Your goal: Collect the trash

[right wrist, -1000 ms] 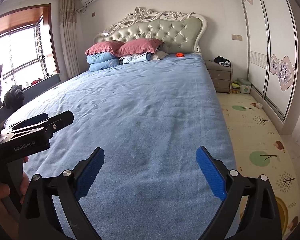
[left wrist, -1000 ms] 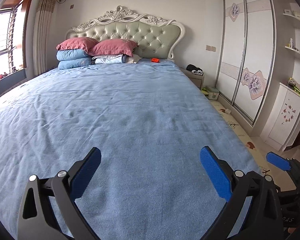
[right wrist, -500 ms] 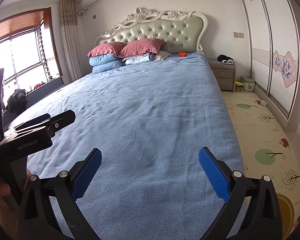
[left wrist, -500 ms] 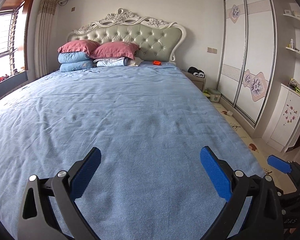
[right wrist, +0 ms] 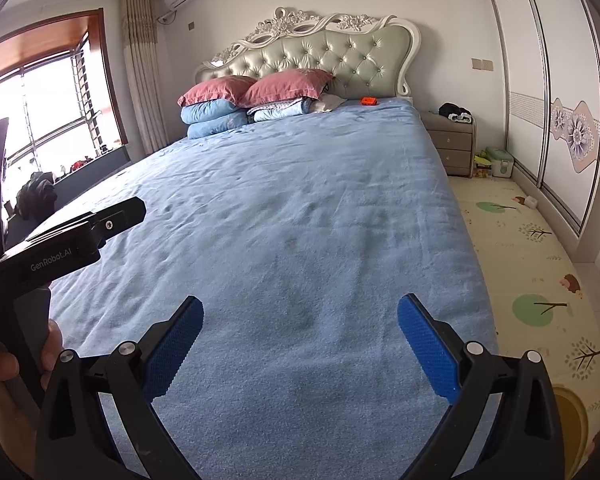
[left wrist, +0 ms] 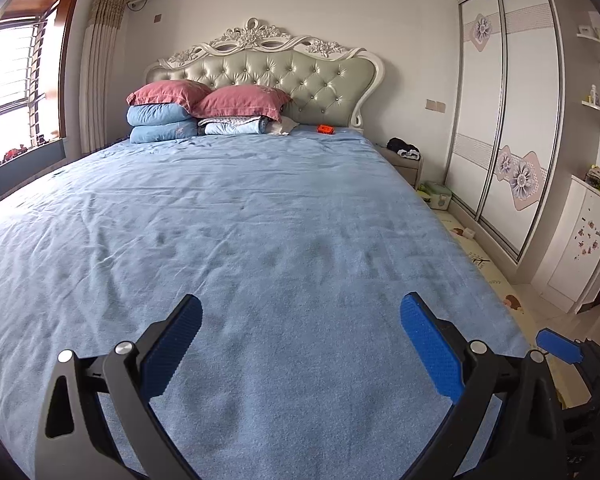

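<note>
Far up the bed, just below the headboard and right of the pillows, lies a small orange item, its long axis across the bed. Both the left hand-held gripper and right hand-held gripper hover spread wide and empty above the foot, well apart from it.

Left gripper fingers spread wide, right gripper likewise, side by side, empty
</note>
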A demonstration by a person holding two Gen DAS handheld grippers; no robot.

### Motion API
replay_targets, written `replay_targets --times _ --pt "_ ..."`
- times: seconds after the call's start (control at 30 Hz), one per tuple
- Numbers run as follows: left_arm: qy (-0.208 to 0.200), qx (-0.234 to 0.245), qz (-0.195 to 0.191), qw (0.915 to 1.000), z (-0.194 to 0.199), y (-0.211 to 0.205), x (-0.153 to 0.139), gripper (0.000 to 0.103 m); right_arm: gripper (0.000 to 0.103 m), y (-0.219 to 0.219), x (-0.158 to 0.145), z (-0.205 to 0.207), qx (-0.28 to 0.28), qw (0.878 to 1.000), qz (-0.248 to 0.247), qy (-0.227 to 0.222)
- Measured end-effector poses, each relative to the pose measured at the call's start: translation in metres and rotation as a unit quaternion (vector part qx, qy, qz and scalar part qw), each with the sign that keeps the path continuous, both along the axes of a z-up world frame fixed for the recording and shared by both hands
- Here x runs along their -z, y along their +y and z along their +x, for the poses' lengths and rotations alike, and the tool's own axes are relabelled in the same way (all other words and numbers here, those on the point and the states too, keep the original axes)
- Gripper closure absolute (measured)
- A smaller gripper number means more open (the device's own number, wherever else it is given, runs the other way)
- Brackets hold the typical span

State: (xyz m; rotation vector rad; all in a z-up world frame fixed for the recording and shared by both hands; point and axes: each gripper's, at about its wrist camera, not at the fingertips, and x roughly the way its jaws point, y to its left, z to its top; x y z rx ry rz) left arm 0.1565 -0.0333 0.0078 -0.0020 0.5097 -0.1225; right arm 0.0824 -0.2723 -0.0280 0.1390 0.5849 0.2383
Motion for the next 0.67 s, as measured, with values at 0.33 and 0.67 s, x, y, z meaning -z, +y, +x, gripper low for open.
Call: replay_targets --times 0.33,0.67 --pt "-0.02 -0.011 0.011 0.9997 -0.0047 -0.001 -0.0024 0.004 0.009 0.0015 0.0031 0.0016 0.001 1.0 0.009 0.007" --pt "-0.004 -0.015 0.021 0.9997 -0.0032 -0.0072 -0.0019 0.004 0.009 -0.0002 0.0025 0.0009 0.002 1.0 0.014 0.007"
